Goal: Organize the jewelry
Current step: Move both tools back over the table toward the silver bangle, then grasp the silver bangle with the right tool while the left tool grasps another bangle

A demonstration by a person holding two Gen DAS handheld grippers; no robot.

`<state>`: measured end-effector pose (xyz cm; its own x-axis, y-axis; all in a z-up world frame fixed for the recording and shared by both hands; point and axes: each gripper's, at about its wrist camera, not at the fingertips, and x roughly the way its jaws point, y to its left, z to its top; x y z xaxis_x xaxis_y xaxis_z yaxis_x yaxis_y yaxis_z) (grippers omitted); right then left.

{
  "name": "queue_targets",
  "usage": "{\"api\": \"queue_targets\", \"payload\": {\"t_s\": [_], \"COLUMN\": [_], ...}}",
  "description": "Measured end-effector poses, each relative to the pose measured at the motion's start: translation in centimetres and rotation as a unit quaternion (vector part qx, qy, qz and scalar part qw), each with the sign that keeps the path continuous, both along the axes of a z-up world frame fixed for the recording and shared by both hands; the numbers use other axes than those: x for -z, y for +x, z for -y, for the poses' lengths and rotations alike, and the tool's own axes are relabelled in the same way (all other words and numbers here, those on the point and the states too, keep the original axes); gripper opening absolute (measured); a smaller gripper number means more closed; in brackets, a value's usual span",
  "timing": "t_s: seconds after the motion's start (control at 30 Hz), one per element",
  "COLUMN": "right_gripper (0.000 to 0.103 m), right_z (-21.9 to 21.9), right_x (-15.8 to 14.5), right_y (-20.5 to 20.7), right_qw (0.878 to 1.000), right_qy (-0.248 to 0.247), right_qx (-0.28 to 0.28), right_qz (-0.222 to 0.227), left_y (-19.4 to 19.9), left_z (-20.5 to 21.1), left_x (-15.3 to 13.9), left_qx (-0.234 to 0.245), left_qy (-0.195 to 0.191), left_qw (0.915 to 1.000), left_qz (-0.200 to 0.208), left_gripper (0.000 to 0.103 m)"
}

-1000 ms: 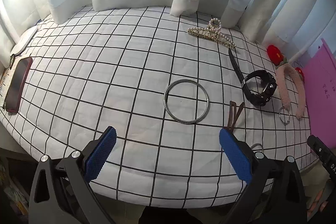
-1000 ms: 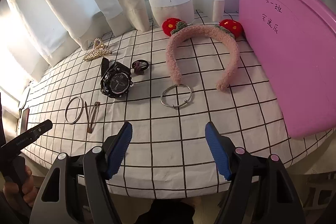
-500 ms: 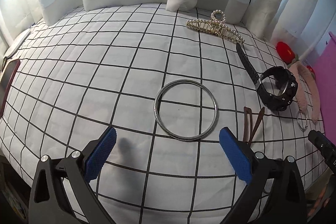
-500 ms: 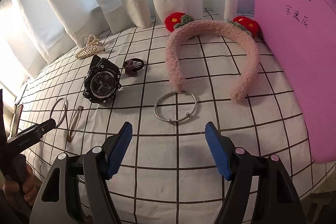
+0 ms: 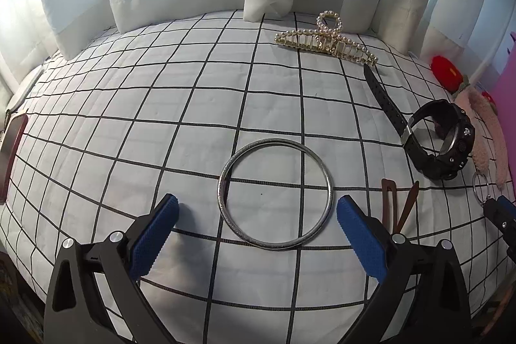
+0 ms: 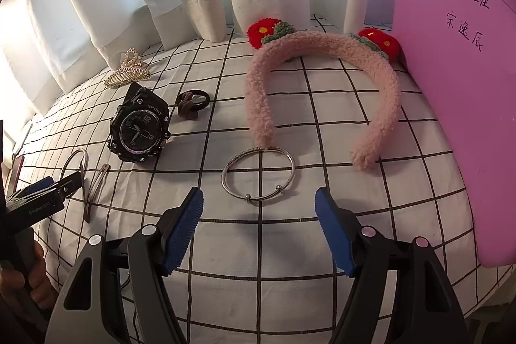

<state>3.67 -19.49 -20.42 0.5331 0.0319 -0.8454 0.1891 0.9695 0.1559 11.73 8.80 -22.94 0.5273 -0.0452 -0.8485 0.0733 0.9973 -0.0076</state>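
Both grippers open and empty, tilted down over the grid-patterned tablecloth (image 5: 135, 105).

Left gripper (image 5: 256, 218): blue pads spread wide, either side of the large silver bangle (image 5: 274, 194) lying flat toward the near edge; no contact visible. Right gripper (image 6: 259, 215): jaws apart just short of the thin silver bracelet (image 6: 258, 174), whose far rim touches or nearly touches one tip of the pink fuzzy headband (image 6: 322, 79). Black sport watch (image 6: 140, 126), brown hair tie (image 6: 192, 103) and pearl hair claw (image 6: 127, 71) farther back toward the curtain edge; brown snap clips (image 5: 398, 205) just right of the bangle; pink bin (image 6: 458, 86) along the right edge, likely the destination.

Likely risks:
- Flat, thin metal rings on soft cloth: pads closing across the outer rim likely to skid over or squirt the hoop sideways; better to pinch one side of the rim.
- Pressing down for purchase: cloth probably bunching between the pads, dragging neighbours.
- Bracelet lift: headband tip possibly snagged and pulled along.
- Bangle grab: right pad close to the snap clips, easy to nudge or trap them.
- Two tools side by side near the clips: collision possible.
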Motion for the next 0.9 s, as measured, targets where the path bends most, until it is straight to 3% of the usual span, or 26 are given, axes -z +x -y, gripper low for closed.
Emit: {"api": "queue_targets", "payload": {"t_s": [0.17,0.37,0.7,0.8,0.87,0.9], "right_gripper": [0.069,0.071,0.072,0.065,0.052,0.052], "right_z": [0.0,-1.2,-1.3,-1.5,-2.0,-2.3], "right_x": [0.6,1.1,1.4,1.2,1.1,1.1], "right_y": [0.6,1.2,1.4,1.4,1.3,1.3], "right_qw": [1.000,0.997,0.996,0.996,0.995,0.994], "right_qy": [-0.010,-0.068,-0.075,-0.073,-0.074,-0.080], "right_qx": [0.002,-0.020,-0.035,-0.046,-0.059,-0.060], "right_qz": [-0.003,0.001,0.032,0.033,0.036,0.035], "left_y": [0.1,0.3,-0.6,-0.7,-0.8,-0.9], "left_z": [0.1,0.2,0.2,0.1,0.2,0.2], "left_x": [0.1,0.2,0.4,0.3,0.2,0.1], "left_qx": [0.000,0.001,-0.011,-0.010,-0.005,-0.003], "left_qy": [0.001,0.001,0.000,-0.001,-0.002,-0.003], "left_qw": [0.9999,0.9998,0.9988,0.9988,0.9988,0.9988], "left_qz": [0.010,0.020,0.048,0.049,0.049,0.050], "left_gripper": [0.098,0.098,0.097,0.096,0.092,0.089]}}
